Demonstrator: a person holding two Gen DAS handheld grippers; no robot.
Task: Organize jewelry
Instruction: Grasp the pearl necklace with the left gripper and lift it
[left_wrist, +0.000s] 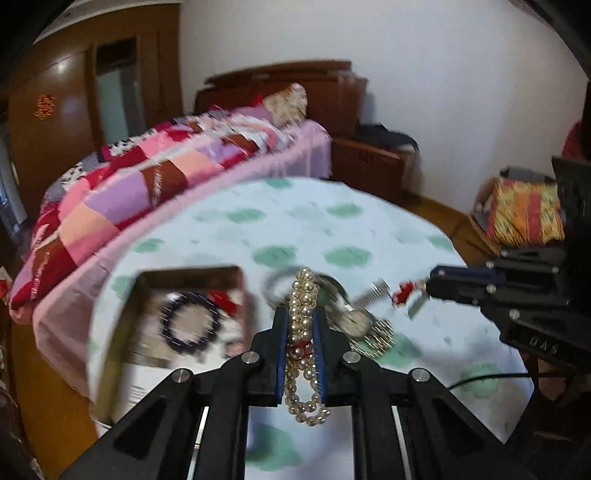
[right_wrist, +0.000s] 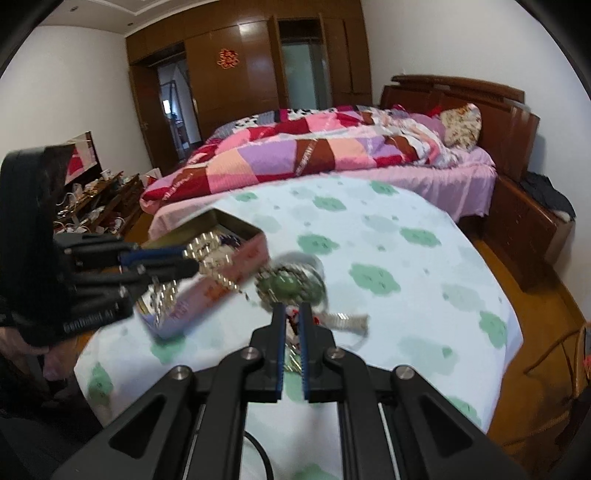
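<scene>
**A:** ok so the left gripper (left_wrist: 302, 314) has its jaws pinched narrow on the pearl strand (left_wrist: 303, 343). Round, glossy cream beads, bunched in several loops between the blue ribbed pads (left_wrist: 281, 354), with a bit of red thread partway down. The bottom loop hangs out below the pads, clear of the cloth.

**B:** and the tin?

**A:** The tin box (left_wrist: 125, 321) sits on the table to the left of the pearls. Rectangular, metal walls with a dull gold look inside, pinkish outside with red print that's too blurred to read. A dark purple bead bracelet (left_wrist: 188, 325) lies in it as a ring, next to something red and white.

**B:** what's the right one doing?

**A:** The right gripper (right_wrist: 291, 314) has its jaws nearly together, clamped on a small red-and-white trinket (right_wrist: 293, 318). Can't make out what it is, it's tiny and smeared. Just past its tips there's a heap: a green oval stone (right_wrist: 286, 286) in a silvery setting, a silver bangle ring behind it, and a ribbed metal watch band (right_wrist: 345, 321) off to the right.

**B:** any writing?

**A:** There are raised letters on the gripper bodies, but they're unreadable. A red paper ornament (right_wrist: 227, 59) hangs on the glossy brown wardrobe. The tablecloth (right_wrist: 406, 277) is white with soft green blotches, and the patchwork quilt (right_wrist: 295, 147) behind is in pinks, reds and purples.
</scene>
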